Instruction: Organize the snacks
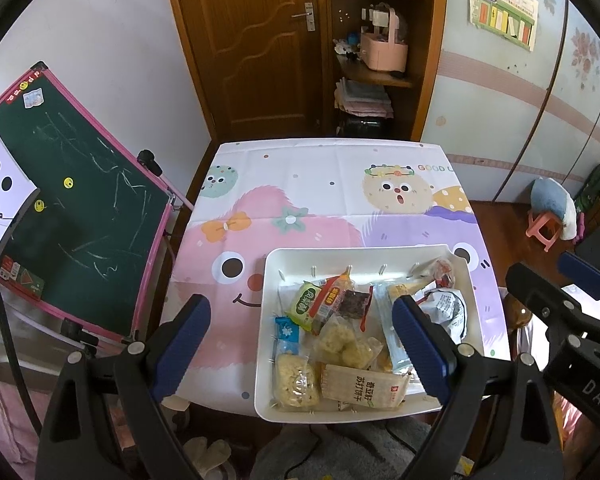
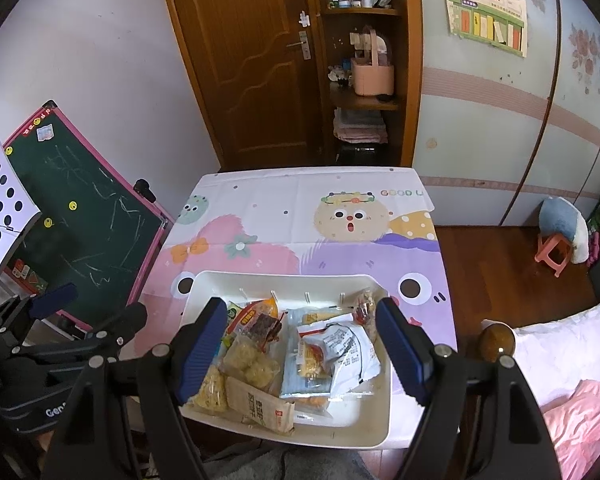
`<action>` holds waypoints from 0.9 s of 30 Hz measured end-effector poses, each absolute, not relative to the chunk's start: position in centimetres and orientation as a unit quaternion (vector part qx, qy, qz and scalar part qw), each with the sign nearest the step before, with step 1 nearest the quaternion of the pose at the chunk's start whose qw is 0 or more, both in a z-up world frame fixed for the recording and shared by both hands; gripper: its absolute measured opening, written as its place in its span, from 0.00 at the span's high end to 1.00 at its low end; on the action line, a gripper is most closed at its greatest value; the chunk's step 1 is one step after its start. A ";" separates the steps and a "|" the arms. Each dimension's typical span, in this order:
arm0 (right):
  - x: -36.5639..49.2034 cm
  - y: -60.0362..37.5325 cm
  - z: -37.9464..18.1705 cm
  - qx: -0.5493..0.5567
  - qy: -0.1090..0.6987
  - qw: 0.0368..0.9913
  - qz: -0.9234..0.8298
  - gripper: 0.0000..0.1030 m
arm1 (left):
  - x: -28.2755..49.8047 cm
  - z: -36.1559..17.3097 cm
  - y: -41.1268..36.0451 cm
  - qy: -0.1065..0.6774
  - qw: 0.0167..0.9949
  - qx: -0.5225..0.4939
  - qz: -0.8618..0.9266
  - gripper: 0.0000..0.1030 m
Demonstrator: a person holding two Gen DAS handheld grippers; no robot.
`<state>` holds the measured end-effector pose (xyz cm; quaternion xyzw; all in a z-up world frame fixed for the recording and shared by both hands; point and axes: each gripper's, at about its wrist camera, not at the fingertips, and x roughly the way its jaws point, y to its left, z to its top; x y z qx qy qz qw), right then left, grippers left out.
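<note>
A bedroom corner: a small table (image 1: 324,184) under a cartoon cloth, with a white tray (image 1: 269,344) of snacks at its near edge.

The tray sits flush with the table's near edge, toward the near right corner, its front rim just overhanging; beyond the tray the cloth lies bare to the far edge, and a strip of bare cloth runs along the tray's left side. Inside the tray, packets are heaped together: a green packet (image 1: 305,305) at the back left, a beige cracker pack (image 1: 360,388) at the front, a white crumpled bag (image 2: 350,350) on the right. Left of the tray a chalkboard (image 1: 80,216) leans close against the table's side. Beyond the tray stands a wooden door (image 2: 252,60). The left gripper (image 1: 300,344) hangs above the tray's left half, jaws spread wide, holding nothing. The right gripper (image 2: 300,352) hangs over the tray's middle, jaws likewise spread and empty.
</note>
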<state>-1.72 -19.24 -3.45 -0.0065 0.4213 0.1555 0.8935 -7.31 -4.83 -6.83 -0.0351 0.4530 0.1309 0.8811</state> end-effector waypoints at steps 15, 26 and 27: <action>-1.6 -19.4 -3.8 -0.006 0.426 0.891 0.156 0.25 | -7.8 -7.5 -5.2 0.459 0.878 -0.037 0.131 0.11; -1.7 -19.4 -4.0 -0.005 0.427 0.890 0.157 0.25 | -8.3 -7.9 -5.6 0.463 0.877 -0.037 0.124 0.11; -1.8 -19.3 -4.1 -0.005 0.428 0.890 0.157 0.25 | -8.4 -7.9 -5.6 0.463 0.877 -0.036 0.123 0.11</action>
